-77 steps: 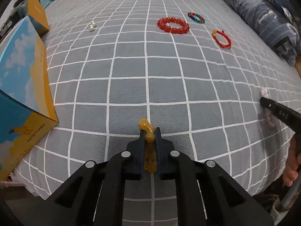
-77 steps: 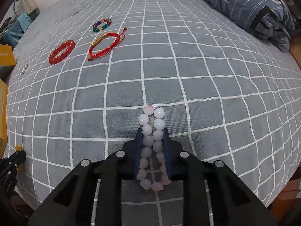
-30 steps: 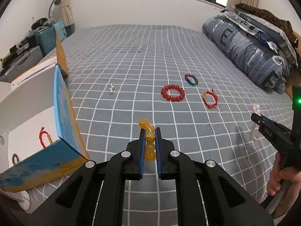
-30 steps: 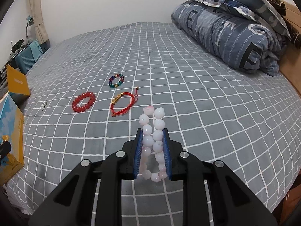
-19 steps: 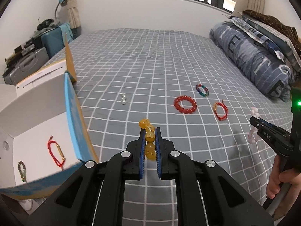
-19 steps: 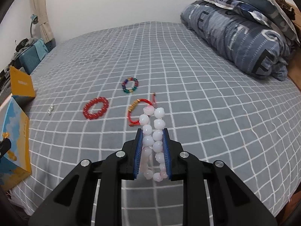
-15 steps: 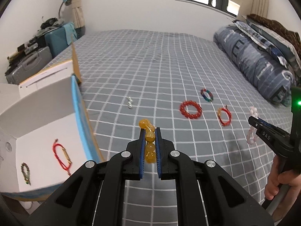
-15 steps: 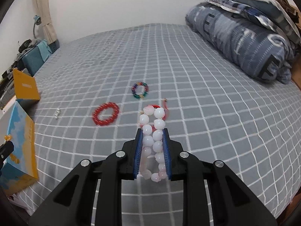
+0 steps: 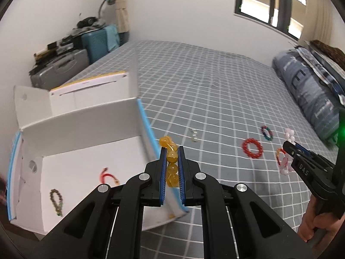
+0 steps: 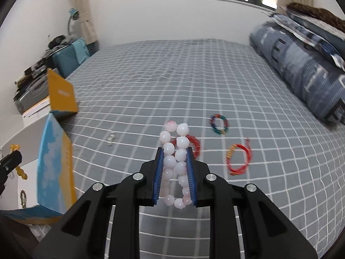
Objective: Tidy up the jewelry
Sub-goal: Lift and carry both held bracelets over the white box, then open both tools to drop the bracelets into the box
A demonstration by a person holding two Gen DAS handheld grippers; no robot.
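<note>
Only one bit of writing reads clearly: "DAS" in white on the side of the right gripper point(image 9: 290, 149), seen from the left wrist view; the print on the orange flap point(image 10: 61, 92) is too blurred to make out.

Clamped between the nearly closed jaws of the left gripper point(image 9: 171, 151) is an amber bracelet point(image 9: 170, 161), squeezed flat, its long axis running along the fingers and its free end poking past the tips. It hangs over the near wall of the open white box point(image 9: 86, 129) at the bed's edge. On the box floor lie a red cord bracelet point(image 9: 107, 176) and a dark bead bracelet point(image 9: 57, 201).

Likewise, the right gripper is closed on a pink bead bracelet point(image 10: 174, 164), pressed into two rows that point forward along the fingers, above the grey checked bedspread point(image 10: 151, 82).

On the bedspread lie a red bead bracelet point(image 9: 252, 147), a multicoloured bracelet point(image 10: 218, 124), a red string bracelet point(image 10: 238, 159) and a small silver piece point(image 10: 111, 140), apart from each other.
</note>
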